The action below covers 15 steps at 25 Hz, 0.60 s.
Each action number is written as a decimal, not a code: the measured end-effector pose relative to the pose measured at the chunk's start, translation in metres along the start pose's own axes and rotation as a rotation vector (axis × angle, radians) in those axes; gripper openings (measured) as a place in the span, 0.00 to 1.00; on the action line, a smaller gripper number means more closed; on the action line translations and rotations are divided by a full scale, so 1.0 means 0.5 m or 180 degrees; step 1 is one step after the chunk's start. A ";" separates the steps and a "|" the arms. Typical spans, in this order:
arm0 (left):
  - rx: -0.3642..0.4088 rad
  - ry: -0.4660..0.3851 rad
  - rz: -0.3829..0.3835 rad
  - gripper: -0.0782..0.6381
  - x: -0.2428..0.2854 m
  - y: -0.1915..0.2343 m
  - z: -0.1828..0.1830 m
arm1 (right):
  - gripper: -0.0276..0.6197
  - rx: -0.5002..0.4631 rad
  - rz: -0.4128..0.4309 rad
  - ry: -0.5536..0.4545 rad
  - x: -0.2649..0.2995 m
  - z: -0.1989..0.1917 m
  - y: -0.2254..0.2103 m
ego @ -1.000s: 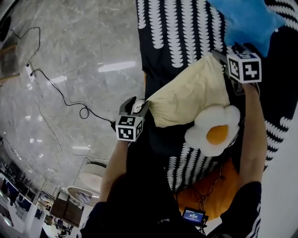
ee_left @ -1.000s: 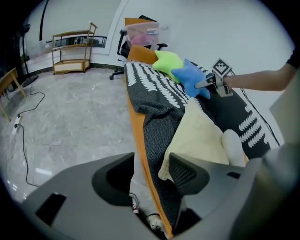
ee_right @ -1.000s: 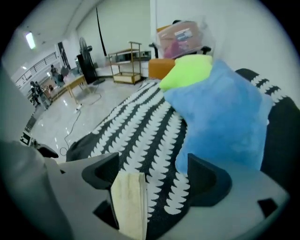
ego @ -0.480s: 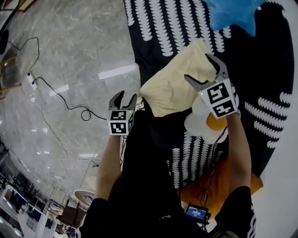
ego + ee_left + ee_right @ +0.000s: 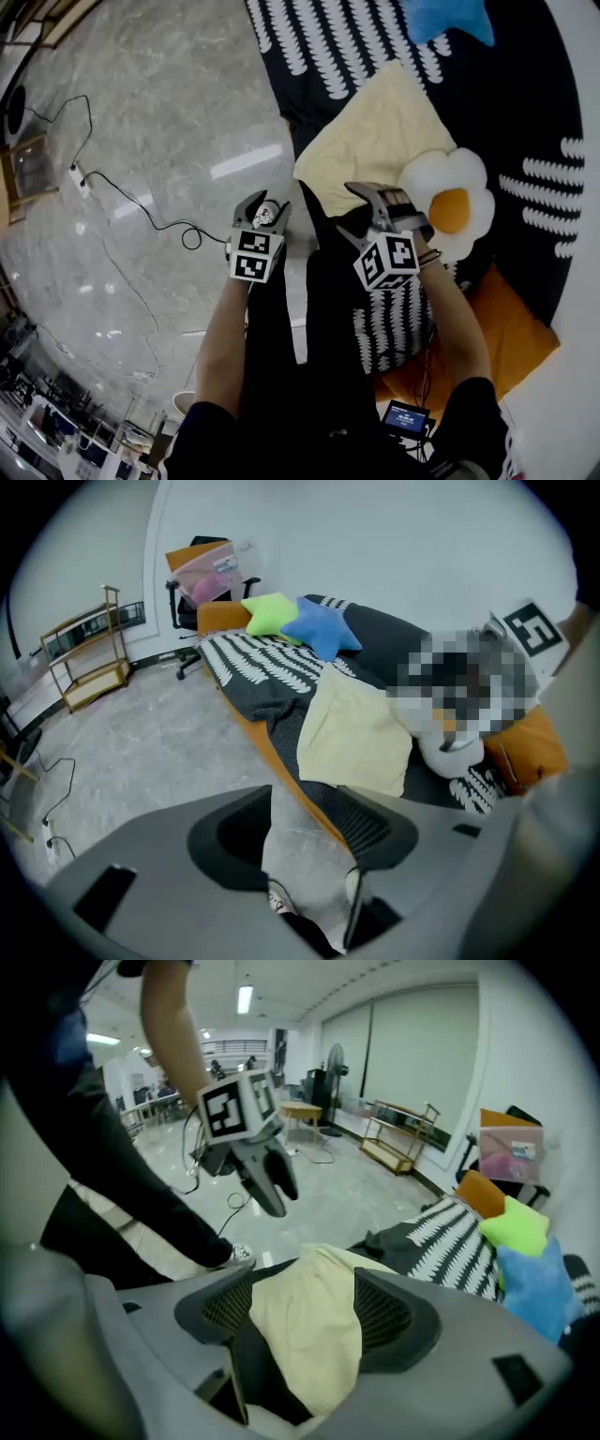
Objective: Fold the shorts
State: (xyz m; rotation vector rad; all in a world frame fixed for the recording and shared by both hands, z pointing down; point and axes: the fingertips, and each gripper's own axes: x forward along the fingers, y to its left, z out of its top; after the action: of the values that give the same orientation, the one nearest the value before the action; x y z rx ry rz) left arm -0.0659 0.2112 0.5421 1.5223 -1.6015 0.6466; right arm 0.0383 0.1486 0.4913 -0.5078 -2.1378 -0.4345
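Observation:
The pale yellow shorts (image 5: 375, 136) lie flat on the black patterned bedspread (image 5: 328, 47), close to its near edge. My right gripper (image 5: 349, 208) hovers over that near edge, beside the shorts' near end. Its jaws are closing, and the shorts (image 5: 309, 1326) show in the gap beyond them, with no pad pressing on the cloth. My left gripper (image 5: 264, 208) is off the bed above the marble floor, open and empty. From the left gripper (image 5: 305, 822) view the shorts (image 5: 356, 733) lie ahead on the bed, and a shoe shows below the jaws.
A fried-egg plush (image 5: 450, 202) lies right of the shorts. Blue (image 5: 319, 630) and green (image 5: 267, 611) star pillows sit at the bed's far end. A cable (image 5: 141, 211) and power strip (image 5: 78, 173) lie on the floor at left. The bed's orange base (image 5: 511, 328) shows at right.
My right gripper swung from the far end of the shorts back to the bed's near edge, rolling over. The left gripper lifted slightly. The shorts stay on the bed.

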 end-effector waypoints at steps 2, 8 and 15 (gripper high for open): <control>0.0109 -0.0013 -0.0079 0.42 -0.003 0.002 0.002 | 0.56 -0.0294 0.0114 0.0107 0.026 -0.006 0.051; 0.0471 0.0088 -0.0418 0.41 0.003 0.026 -0.017 | 0.45 -0.0724 0.0268 0.0584 0.124 -0.065 0.128; 0.0790 0.0197 -0.0718 0.41 0.026 0.046 -0.015 | 0.41 -0.0770 0.0217 0.1042 0.194 -0.121 0.124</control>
State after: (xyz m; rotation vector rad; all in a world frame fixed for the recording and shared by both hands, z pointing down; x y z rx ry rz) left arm -0.0858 0.2133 0.5605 1.8141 -1.3156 0.7781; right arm 0.0583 0.1921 0.6123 -0.5989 -1.7583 -0.6932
